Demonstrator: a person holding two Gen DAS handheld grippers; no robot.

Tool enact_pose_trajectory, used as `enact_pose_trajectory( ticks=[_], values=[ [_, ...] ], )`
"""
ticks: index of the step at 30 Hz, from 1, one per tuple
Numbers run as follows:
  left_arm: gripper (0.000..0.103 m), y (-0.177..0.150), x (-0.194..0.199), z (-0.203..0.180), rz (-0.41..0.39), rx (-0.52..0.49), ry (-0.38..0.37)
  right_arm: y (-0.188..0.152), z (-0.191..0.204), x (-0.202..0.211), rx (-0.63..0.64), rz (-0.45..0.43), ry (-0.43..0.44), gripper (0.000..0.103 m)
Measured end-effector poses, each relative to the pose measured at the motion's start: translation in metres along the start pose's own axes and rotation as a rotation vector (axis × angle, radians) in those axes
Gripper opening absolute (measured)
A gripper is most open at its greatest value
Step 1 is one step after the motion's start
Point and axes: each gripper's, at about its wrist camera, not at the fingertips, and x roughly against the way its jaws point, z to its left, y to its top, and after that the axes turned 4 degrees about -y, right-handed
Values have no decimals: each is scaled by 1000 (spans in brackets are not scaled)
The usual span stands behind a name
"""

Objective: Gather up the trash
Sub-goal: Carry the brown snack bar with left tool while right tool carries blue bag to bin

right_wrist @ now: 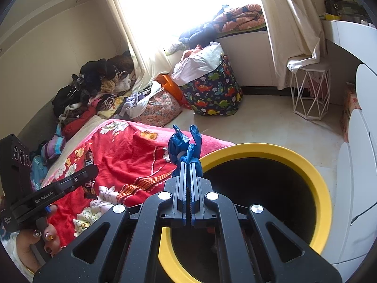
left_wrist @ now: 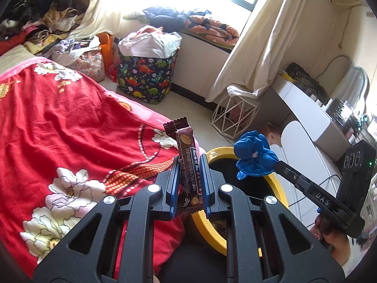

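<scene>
Two hand-held grippers: left hand-held gripper (left_wrist: 189, 162) clamps a brown snack wrapper (left_wrist: 186, 162) upright, right hand-held gripper (right_wrist: 190, 165) pinches crumpled blue plastic (right_wrist: 186, 145) beside the yellow-rimmed bin (right_wrist: 315, 172).

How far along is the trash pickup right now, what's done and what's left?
Midway. Both pieces are picked up but not yet binned. The left claw is shut on a brown snack wrapper, above the edge of the red floral blanket. The right claw is shut on crumpled blue plastic, near the rim of the yellow-rimmed bin. Left: release both into the bin.
</scene>
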Motion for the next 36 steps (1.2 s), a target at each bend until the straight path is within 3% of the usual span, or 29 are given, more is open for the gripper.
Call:
enact_pose_trajectory(
  ticks=[36],
  values=[
    [11, -38, -44, -85, 143, -197, -130, -11, -67, 22, -124, 2, -129, 3]
  ],
)
